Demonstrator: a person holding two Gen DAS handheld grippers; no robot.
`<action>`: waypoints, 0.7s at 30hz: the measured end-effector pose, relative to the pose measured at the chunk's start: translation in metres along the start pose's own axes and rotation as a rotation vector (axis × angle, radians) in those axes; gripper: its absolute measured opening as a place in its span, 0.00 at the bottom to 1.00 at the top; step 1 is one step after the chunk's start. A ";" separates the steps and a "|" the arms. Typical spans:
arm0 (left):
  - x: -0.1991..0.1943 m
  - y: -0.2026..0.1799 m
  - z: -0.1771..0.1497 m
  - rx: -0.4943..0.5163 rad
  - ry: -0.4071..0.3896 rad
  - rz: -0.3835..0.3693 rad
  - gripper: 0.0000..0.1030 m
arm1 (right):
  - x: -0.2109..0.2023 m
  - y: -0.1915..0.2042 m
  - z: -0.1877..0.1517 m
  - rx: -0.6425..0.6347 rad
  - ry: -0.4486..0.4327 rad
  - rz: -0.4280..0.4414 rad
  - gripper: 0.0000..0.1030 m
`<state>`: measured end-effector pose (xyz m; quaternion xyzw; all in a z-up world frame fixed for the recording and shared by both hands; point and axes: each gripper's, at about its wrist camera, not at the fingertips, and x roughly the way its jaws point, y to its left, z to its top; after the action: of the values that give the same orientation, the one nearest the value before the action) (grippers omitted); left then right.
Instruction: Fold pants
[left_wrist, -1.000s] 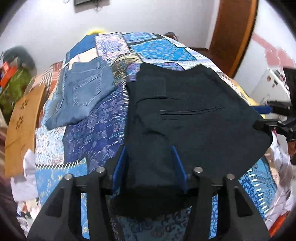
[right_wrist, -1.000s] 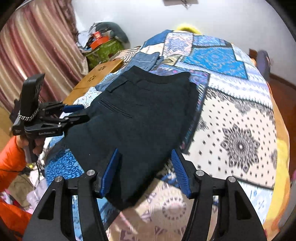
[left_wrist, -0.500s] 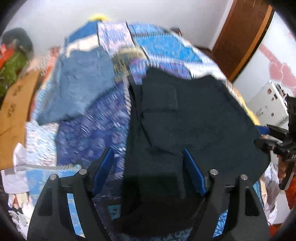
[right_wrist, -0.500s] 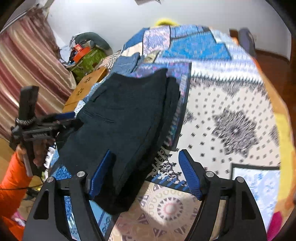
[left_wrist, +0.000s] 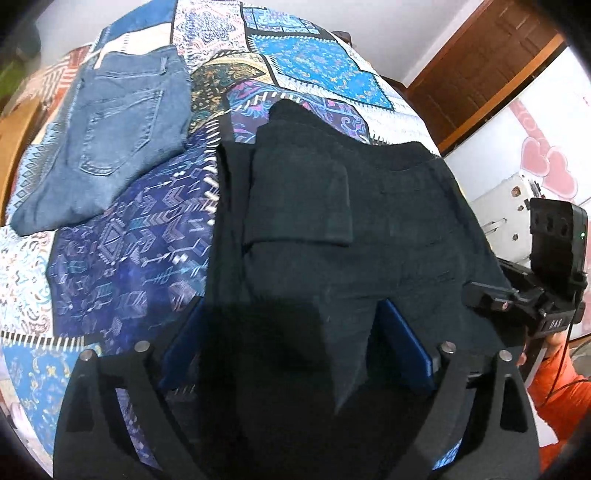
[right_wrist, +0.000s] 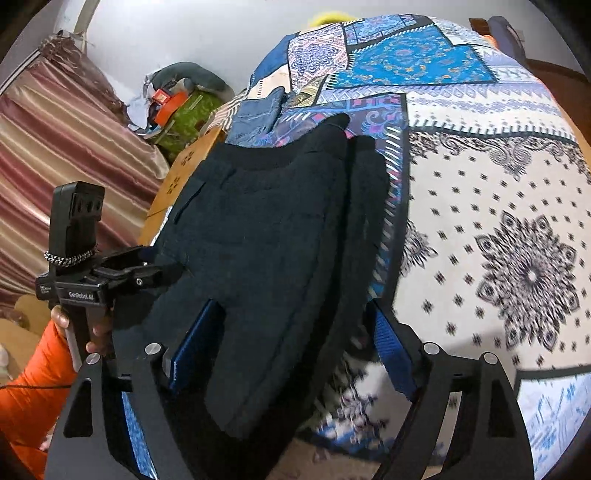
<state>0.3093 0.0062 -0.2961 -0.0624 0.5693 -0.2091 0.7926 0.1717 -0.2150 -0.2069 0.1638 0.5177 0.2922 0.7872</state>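
The black pants (left_wrist: 332, 236) are seen lying folded on the patchwork bedspread (left_wrist: 122, 266), with a folded pair of blue jeans (left_wrist: 110, 125) at about ten o'clock from them in the left wrist view. The left gripper (left_wrist: 295, 347) is held spread, its blue pads either side of the near edge of the pants. The right gripper (right_wrist: 291, 347) is likewise spread wide over the near end of the pants (right_wrist: 266, 236), nothing being pinched.

Left gripper (right_wrist: 110, 280) body: white "GenRobot.AI" lettering; other markings illegible.
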 end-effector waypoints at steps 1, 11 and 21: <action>0.002 -0.001 0.001 -0.004 -0.001 -0.007 0.91 | 0.001 0.001 0.001 -0.004 -0.002 0.008 0.79; 0.001 -0.015 0.012 0.048 -0.016 -0.031 0.70 | -0.003 0.010 0.009 -0.043 0.004 0.061 0.38; -0.039 -0.031 0.006 0.105 -0.132 0.019 0.34 | -0.032 0.051 0.019 -0.180 -0.096 0.016 0.24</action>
<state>0.2963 -0.0074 -0.2496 -0.0290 0.5048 -0.2267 0.8325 0.1646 -0.1942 -0.1477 0.1102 0.4497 0.3357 0.8203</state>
